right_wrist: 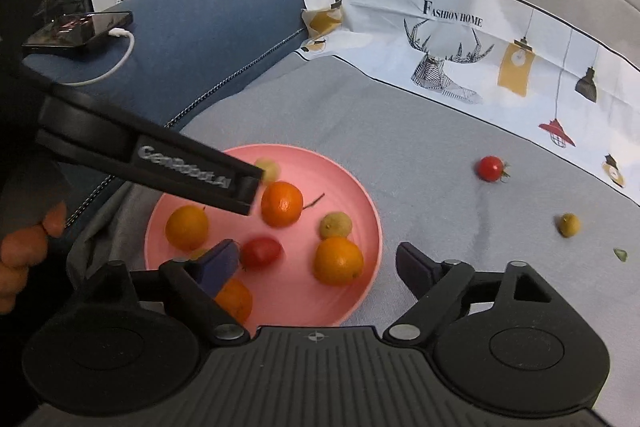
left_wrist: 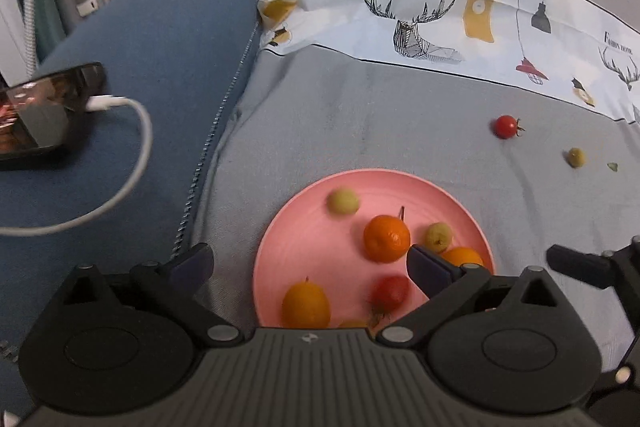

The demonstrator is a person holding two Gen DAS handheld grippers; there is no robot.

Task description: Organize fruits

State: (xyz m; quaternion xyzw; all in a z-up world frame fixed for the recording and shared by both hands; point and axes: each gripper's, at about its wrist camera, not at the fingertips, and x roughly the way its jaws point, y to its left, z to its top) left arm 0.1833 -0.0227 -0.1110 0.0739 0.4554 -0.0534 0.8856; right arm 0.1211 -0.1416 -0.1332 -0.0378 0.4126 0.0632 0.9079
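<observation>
Two open claws (right_wrist: 316,263), fruit plate (right_wrist: 360,195) beneath

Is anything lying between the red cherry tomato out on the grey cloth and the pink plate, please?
Nothing visible does. Bare grey cloth lies between the red cherry tomato and the pink plate. The small green fruit sits off to the side.

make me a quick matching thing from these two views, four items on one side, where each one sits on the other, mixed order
Items:
1. phone
2. stemmed orange
3. loose red tomato
4. deer print

Places:
A. on the pink plate
B. on the white strip of the bedsheet
C. on the blue cushion
D. on the grey sheet, outside the plate

Pairs: 1-C, 2-A, 3-D, 4-B
</observation>
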